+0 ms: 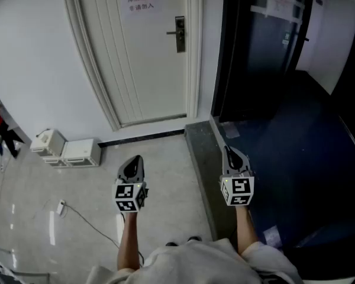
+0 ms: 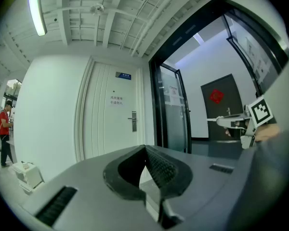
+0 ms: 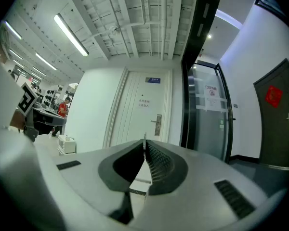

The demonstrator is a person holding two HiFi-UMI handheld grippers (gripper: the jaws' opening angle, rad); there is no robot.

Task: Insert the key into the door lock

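Well back from the white door [image 1: 148, 64], out on the shiny hall floor [image 1: 165, 176]. Step in hand, most likely: bringing the key [image 3: 144, 138] up to the door lock [image 1: 180, 34]. Nowhere near it yet, with lots of floor in between. Lock high on the door's right side, dark and small from here, with the handle [image 1: 171, 33] sticking out just beside it.

Next, probably: walk closer, lift the right gripper [image 1: 227, 149] up to the lock, and line the thin key up with the keyhole. Slow and straight, or else a bump beside the hole. Keyhole itself too small to make out from this far.

Right gripper jaws pinched together on the key. Only a thin silver tip poking out past the jaw tips, standing up straight, aimed toward the door. Rest of the key tucked away between the jaws.

Left gripper [image 1: 136, 158] jaws together too, tips touching, nothing between them. Held out level beside the right one, a bit apart, touching nothing. No job for it now, by the look of it; maybe a hand on the handle later.
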